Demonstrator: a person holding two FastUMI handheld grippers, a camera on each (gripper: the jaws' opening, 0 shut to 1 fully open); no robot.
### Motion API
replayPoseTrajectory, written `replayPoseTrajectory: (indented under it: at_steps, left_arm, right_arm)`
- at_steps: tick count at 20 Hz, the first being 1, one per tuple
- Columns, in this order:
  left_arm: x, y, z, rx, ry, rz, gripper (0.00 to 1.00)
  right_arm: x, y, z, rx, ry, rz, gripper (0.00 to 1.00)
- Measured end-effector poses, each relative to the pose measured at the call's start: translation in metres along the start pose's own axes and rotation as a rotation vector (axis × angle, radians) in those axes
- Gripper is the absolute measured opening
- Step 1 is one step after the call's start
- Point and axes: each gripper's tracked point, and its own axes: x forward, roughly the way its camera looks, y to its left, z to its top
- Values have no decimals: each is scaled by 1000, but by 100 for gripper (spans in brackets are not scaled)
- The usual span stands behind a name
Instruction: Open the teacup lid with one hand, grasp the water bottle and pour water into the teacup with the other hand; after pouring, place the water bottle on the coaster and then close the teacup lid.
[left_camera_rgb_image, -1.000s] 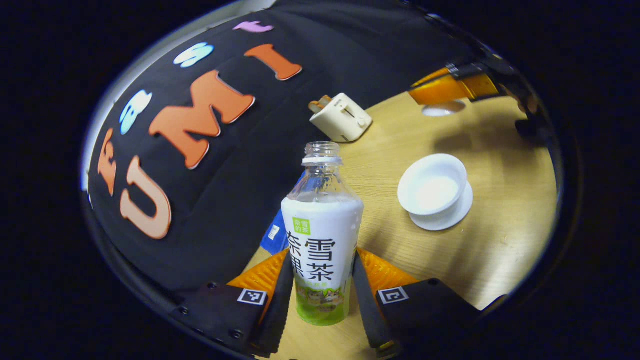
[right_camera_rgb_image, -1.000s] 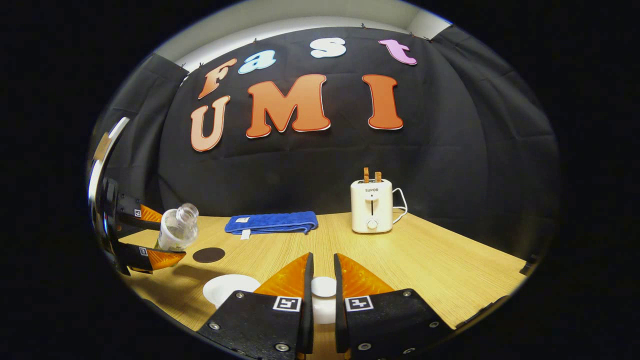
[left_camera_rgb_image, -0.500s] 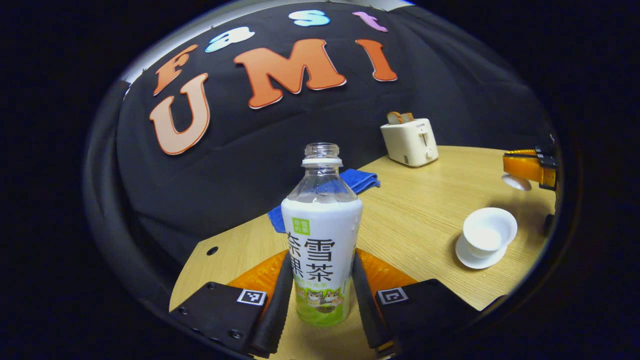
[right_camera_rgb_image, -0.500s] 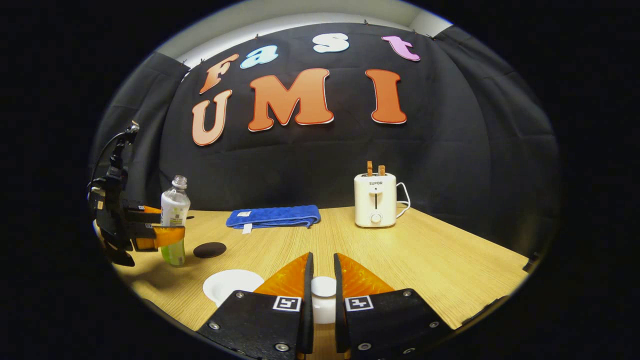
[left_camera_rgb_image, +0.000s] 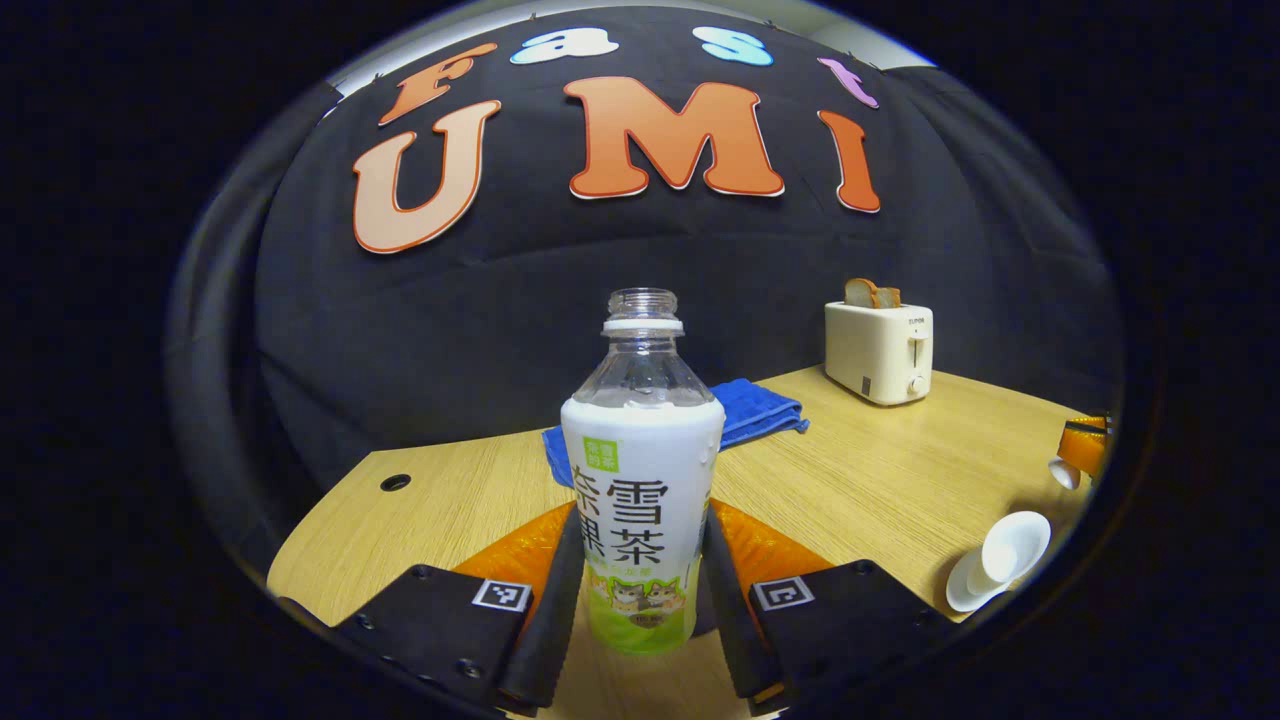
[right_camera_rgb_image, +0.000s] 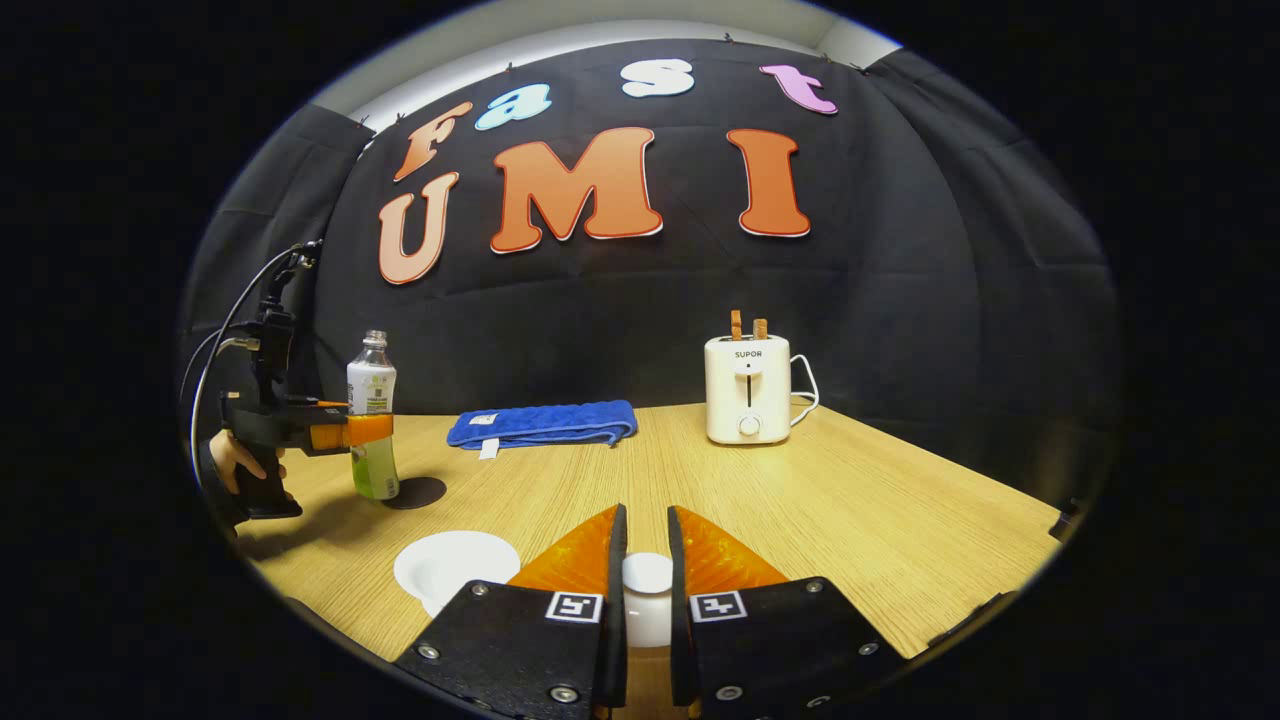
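My left gripper (left_camera_rgb_image: 640, 535) is shut on the uncapped water bottle (left_camera_rgb_image: 642, 470), which stands upright between its fingers. In the right gripper view that bottle (right_camera_rgb_image: 372, 415) hangs at the left edge of the dark round coaster (right_camera_rgb_image: 418, 491); whether it touches the coaster I cannot tell. A hand (right_camera_rgb_image: 232, 458) holds the left gripper (right_camera_rgb_image: 358, 430) there. My right gripper (right_camera_rgb_image: 646, 545) is shut on the knob of the white teacup lid (right_camera_rgb_image: 647, 598). The open white teacup (right_camera_rgb_image: 450, 562) sits on its saucer to the lower left of it, and shows as teacup (left_camera_rgb_image: 1008, 545) at the far right.
A cream toaster (right_camera_rgb_image: 746, 390) with bread slices stands at the back of the wooden table (right_camera_rgb_image: 880, 530). A folded blue towel (right_camera_rgb_image: 545, 424) lies by the wall. A small hole (left_camera_rgb_image: 395, 482) marks the table's left corner.
The left gripper has swung the bottle from tilted to upright and carried it left and back, to the coaster. The right gripper kept the lid in place.
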Motion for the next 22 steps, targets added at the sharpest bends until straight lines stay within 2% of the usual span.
replayPoseTrajectory:
  at_steps: [11,22]
  left_arm:
    - [23,0,-5,-111,-48,8,65]
    - [27,0,-12,-110,-41,17,70]
  right_arm:
    - [4,-1,-7,7,19,-2,17]
    - [2,1,-5,10,14,3,17]
